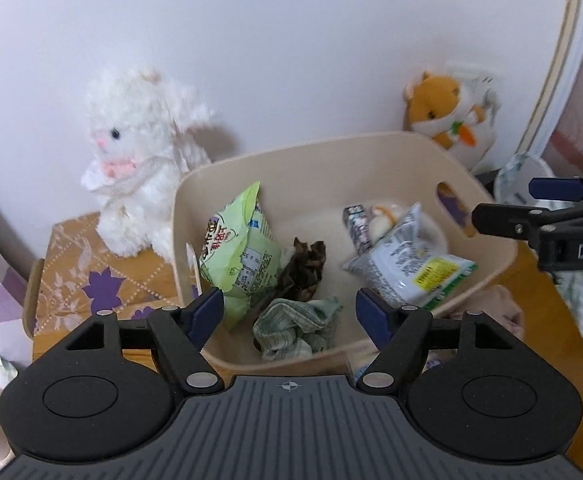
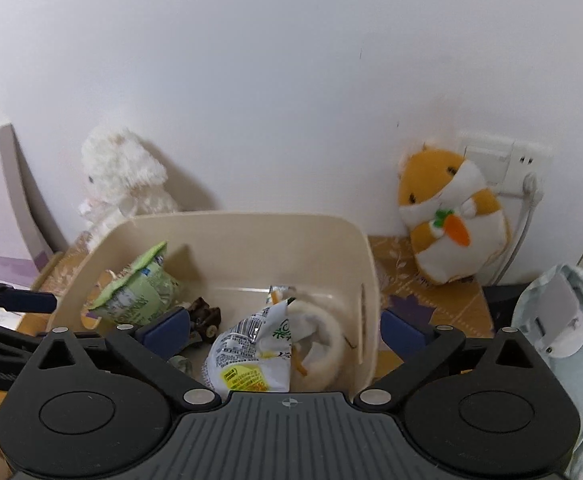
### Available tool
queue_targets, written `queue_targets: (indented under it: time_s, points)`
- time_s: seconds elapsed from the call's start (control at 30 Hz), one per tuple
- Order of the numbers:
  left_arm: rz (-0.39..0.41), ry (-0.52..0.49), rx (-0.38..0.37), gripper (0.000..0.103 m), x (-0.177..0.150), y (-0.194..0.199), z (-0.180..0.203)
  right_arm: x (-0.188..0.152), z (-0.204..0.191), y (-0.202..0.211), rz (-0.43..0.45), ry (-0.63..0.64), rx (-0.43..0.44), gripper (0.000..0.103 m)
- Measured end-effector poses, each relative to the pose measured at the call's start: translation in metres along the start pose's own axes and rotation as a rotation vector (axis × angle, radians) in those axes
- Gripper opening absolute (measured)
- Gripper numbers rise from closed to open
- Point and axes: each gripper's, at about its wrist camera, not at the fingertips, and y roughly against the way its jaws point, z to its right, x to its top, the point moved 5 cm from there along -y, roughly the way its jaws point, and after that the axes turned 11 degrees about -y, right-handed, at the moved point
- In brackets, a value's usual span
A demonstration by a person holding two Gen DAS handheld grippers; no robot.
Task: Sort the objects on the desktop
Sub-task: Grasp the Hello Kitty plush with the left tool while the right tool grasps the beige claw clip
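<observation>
The cream bin is sitting on the tabletop, its long axis running from 8 toward 2 o'clock in the left view. Inside, the green snack bag is leaning at 9 o'clock, open end pointing up, and the white packet is lying at 3. The left tool is hovering spread wide over the crumpled cloth, pinching nothing. The right tool is gaping wide, straddling the bin's right wall, empty.

Wrappers lie in bin between plush toys.
</observation>
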Motion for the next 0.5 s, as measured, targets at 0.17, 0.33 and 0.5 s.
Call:
queue_targets:
  time_s: [0.17, 0.33, 0.5]
  points:
    - [0.001, 0.039, -0.032, 0.079, -0.018, 0.032, -0.002, -0.015, 0.016, 0.040, 0.007, 0.034, 0.020, 0.103]
    - [-0.059, 0.084, -0.045, 0.080, -0.052, 0.044, 0.002, -0.048, 0.034, 0.070, -0.036, 0.043, 0.018, 0.103]
    - [-0.143, 0.043, -0.076, 0.080, -0.094, 0.041, 0.021, -0.088, 0.047, 0.085, -0.103, 0.046, 0.000, 0.103]
